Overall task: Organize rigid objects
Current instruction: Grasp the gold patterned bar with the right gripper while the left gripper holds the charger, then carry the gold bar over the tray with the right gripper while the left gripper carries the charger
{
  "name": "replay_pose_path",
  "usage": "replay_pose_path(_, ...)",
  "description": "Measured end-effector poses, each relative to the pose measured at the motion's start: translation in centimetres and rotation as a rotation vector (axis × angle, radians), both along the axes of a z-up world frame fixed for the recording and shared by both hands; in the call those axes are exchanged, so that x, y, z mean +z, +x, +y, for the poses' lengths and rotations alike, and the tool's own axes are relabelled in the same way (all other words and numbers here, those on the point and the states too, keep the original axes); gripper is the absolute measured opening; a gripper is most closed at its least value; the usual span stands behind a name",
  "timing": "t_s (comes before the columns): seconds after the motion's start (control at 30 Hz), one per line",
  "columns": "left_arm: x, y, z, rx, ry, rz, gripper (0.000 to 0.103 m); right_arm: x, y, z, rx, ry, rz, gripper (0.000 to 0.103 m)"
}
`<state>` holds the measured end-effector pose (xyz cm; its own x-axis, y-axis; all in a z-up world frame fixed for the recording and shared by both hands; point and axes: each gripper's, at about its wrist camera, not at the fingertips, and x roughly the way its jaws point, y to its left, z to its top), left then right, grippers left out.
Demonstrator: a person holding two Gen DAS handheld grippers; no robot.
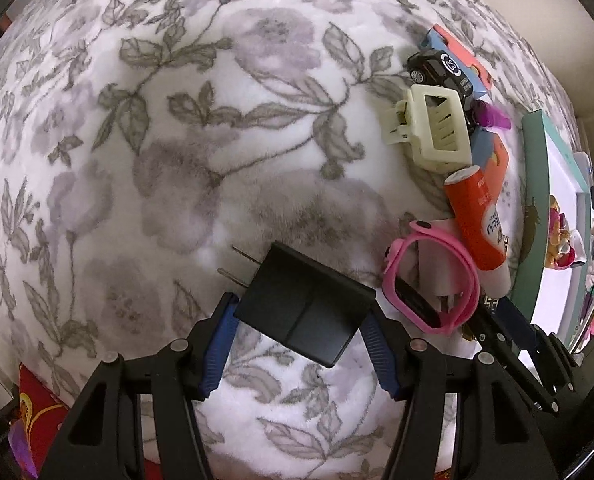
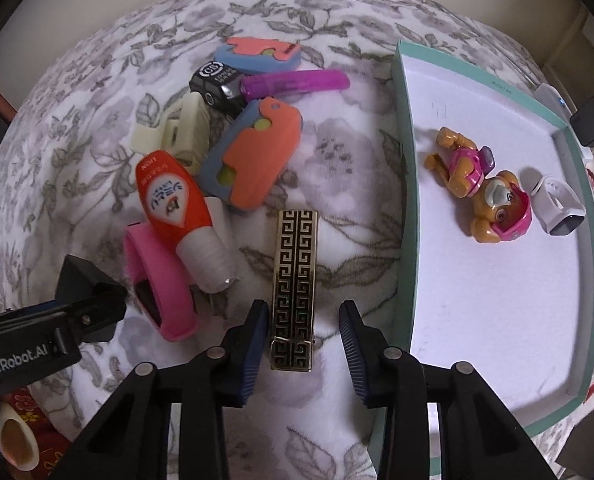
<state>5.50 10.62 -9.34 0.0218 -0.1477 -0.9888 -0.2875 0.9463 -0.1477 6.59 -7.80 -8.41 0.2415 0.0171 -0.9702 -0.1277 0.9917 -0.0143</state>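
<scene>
The left gripper (image 1: 301, 320) fingers clamp a black two-pronged plug adapter (image 1: 303, 304) above the floral fleece blanket (image 1: 177, 140); open blanket extends ahead and left. The right gripper (image 2: 303, 334) fingers straddle a gold-and-black patterned rectangular lighter (image 2: 295, 288) lying flat, one pad close alongside, the other apart: not gripped. The teal-walled white tray (image 2: 403, 200) edge runs just beside it. A clutter pile including an orange glue tube (image 2: 173, 196) lies opposite.
</scene>
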Motion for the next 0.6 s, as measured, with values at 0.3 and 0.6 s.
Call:
replay_pose_path(0.3,0.0,1.4,-1.5,-0.020,0.036,-0.006,0.062,-0.7,0.0,1.0,0.015,-0.026,-0.015,0.039)
replay_pose_path(0.6,0.3,1.4,-2.2,-0.018,0.033,-0.008,0.062,-0.2,-0.1,0.9,0.019,-0.021,-0.016,0.024)
